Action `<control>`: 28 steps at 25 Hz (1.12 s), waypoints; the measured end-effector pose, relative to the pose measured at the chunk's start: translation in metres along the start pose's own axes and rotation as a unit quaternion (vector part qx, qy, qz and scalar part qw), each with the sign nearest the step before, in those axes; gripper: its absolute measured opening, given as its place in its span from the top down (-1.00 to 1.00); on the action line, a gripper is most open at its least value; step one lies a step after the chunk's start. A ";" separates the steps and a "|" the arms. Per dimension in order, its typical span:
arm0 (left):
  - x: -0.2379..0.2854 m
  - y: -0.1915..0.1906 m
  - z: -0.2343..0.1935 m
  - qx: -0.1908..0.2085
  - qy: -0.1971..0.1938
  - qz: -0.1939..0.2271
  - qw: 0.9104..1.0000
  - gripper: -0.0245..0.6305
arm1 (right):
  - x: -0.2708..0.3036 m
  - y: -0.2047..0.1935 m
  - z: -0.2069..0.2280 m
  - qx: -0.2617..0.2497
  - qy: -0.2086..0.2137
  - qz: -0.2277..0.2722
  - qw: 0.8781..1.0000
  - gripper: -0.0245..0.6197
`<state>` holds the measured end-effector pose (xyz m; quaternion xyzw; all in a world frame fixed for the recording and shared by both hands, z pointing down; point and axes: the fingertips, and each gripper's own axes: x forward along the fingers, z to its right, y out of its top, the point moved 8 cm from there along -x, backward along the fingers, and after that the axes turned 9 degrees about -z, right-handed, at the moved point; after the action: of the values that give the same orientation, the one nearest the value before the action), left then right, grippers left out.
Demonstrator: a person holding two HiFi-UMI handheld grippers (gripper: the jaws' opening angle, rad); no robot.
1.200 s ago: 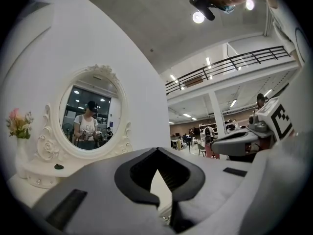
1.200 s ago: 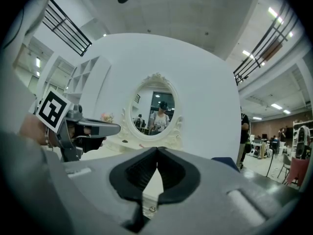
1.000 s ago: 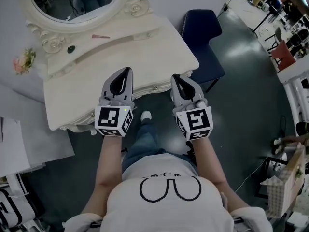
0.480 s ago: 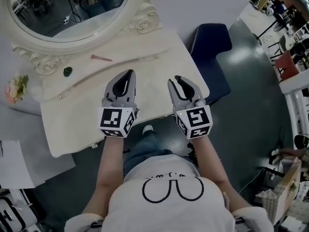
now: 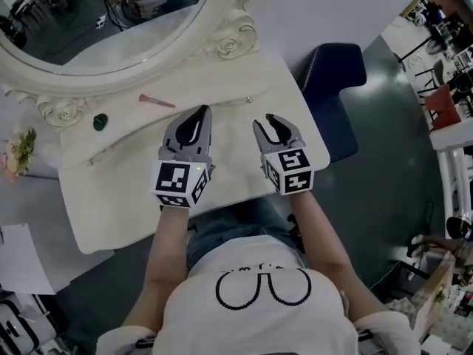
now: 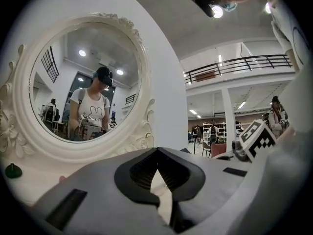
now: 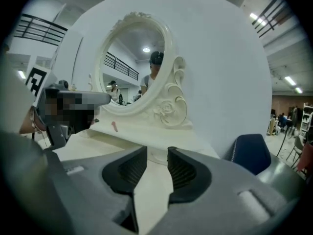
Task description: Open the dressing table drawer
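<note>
The cream dressing table fills the middle of the head view, with its oval mirror at the back. A low drawer tier under the mirror shows a small knob. The table's front face is hidden below its top edge. My left gripper hovers over the tabletop, shut, tips meeting with nothing between them. My right gripper hangs beside it over the table's right part, its jaws opening and empty, pointing at the mirror base.
A pink stick and a small green object lie on the tier. Flowers sit at the left. A dark blue chair stands right of the table. The person's legs are under the front edge.
Both grippers have moved from the table's front edge forward over the tabletop toward the mirror. The right jaws went from shut to open. The left stayed shut.
</note>
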<state>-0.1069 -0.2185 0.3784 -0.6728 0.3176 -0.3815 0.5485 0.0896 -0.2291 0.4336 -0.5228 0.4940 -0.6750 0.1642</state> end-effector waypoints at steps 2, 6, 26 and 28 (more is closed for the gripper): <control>0.006 -0.002 -0.003 -0.002 0.003 -0.003 1.000 0.93 | 0.020 -0.007 0.009 0.013 0.005 -0.020 1.000 0.55; 0.016 -0.006 -0.010 -0.003 0.014 -0.009 1.000 0.93 | 0.062 -0.021 0.025 0.044 0.016 -0.064 0.997 0.55; 0.044 -0.016 -0.029 -0.010 0.027 -0.029 0.999 0.93 | 0.144 -0.025 0.043 0.027 0.004 -0.123 0.992 0.63; 0.045 -0.017 -0.031 -0.011 0.027 -0.030 0.999 0.93 | 0.143 -0.026 0.042 0.027 0.002 -0.125 0.992 0.63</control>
<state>-0.1105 -0.2686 0.4053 -0.6777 0.3162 -0.4123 0.5204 0.0768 -0.3434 0.5317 -0.5743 0.4069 -0.7045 0.0916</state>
